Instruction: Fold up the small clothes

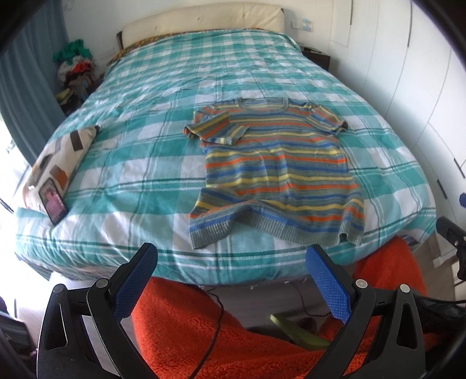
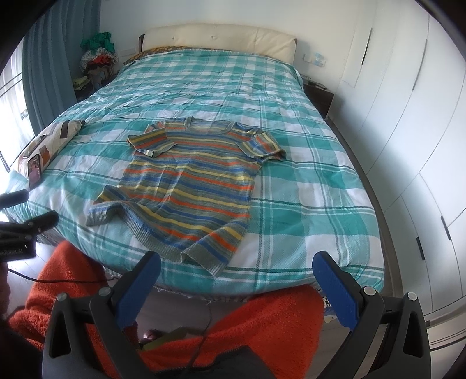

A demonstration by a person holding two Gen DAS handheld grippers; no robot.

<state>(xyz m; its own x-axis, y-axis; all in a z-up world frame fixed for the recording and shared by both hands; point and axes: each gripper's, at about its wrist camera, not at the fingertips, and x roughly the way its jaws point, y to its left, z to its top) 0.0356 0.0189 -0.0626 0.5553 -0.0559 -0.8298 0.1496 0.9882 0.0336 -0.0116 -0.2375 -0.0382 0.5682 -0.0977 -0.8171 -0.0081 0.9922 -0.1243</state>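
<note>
your bed [image 1: 145, 163] fills most of both views, spread with a teal and white checked cover. the striped knit top [image 1: 276, 163] lies face up near the foot edge, neckline toward the headboard [image 1: 204, 23], hem closest to you. one short sleeve [image 1: 215, 129] is folded inward across the chest; the other sleeve [image 1: 329, 116] lies out to the side. the hem is rumpled at the corner on that folded side. a patterned pillow [image 1: 67, 157] sits at the bed's side edge, with a phone [image 1: 54, 201] propped against it, screen lit. your left tongs [image 1: 233, 280] and right tongs [image 2: 237, 287] both hang wide open off the foot of the bed, gripping nothing, well apart from the top.
</note>
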